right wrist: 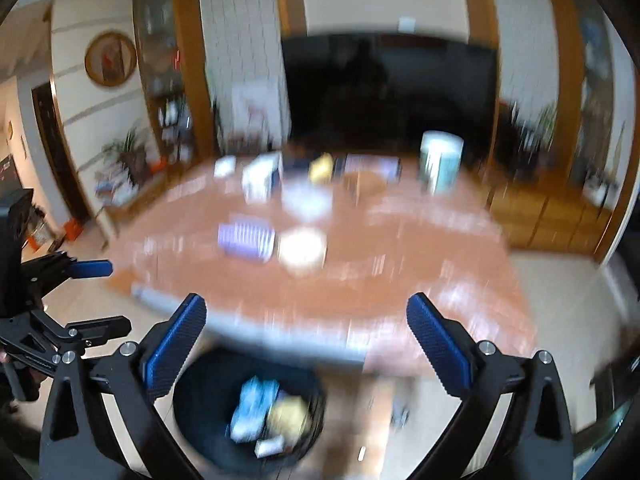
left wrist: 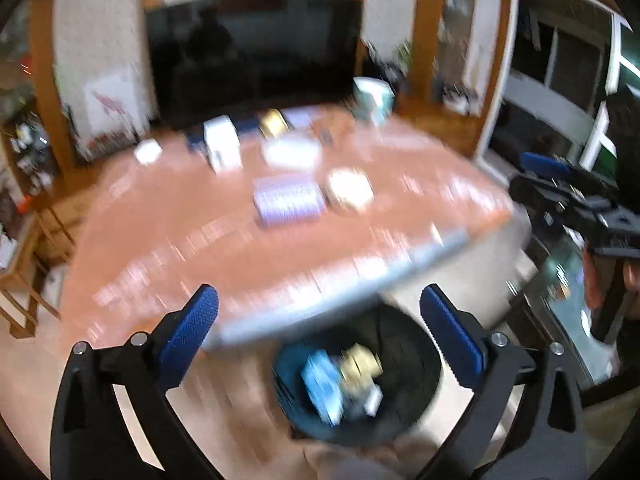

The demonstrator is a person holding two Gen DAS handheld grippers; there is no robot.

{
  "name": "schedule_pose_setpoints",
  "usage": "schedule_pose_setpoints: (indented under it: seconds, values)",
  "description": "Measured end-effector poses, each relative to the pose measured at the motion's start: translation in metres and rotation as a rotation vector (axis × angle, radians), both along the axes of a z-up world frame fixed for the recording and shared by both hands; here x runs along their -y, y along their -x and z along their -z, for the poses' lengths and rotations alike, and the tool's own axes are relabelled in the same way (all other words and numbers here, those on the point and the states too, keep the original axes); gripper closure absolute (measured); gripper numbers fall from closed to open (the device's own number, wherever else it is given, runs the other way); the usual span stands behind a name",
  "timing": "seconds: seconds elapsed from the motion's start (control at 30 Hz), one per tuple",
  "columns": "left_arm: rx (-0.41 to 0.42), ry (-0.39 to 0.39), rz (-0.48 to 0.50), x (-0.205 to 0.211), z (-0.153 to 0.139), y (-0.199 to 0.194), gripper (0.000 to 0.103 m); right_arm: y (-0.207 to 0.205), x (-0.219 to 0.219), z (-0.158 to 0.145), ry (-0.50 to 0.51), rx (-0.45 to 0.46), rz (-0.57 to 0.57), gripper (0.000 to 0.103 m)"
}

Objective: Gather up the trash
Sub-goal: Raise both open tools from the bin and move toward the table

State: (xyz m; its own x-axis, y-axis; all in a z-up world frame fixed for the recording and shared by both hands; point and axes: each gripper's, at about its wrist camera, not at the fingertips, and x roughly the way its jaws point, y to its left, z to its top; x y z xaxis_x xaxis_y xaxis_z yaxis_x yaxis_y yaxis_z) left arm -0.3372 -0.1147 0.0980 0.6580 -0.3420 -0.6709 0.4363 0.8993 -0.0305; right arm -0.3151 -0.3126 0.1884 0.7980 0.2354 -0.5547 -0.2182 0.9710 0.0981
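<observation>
Both grippers, left and right, were wide open and empty above the bin, where some trash already lay. More boxes waited on the table, so probably the next move needed a reach there.

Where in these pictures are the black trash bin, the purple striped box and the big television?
black trash bin [right wrist: 192,412]: right wrist view, left inner wall.
purple striped box [left wrist: 288,198]: left wrist view, top face.
television [left wrist: 256,52]: left wrist view, dark screen.

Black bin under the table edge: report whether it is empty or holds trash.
Holds trash. The black bin contains a blue packet and a yellowish piece; blur hides finer detail.
</observation>
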Motion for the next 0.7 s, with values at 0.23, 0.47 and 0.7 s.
schedule_pose_setpoints:
  seconds: [0.23,0.47,0.7]
  values:
    - [-0.086,0.079,-0.036,-0.011,-0.016,-0.073,0.002,-0.057,-0.024,0.0,0.126,-0.072,0.008,0.004]
    - [-0.117,0.049,-0.086,-0.021,-0.007,-0.129,0.002,-0.115,-0.036,0.014,0.113,-0.138,-0.081,0.004]
    - [-0.133,-0.042,-0.121,-0.018,0.01,-0.193,0.002,-0.181,-0.045,0.034,0.056,-0.249,-0.16,0.004]
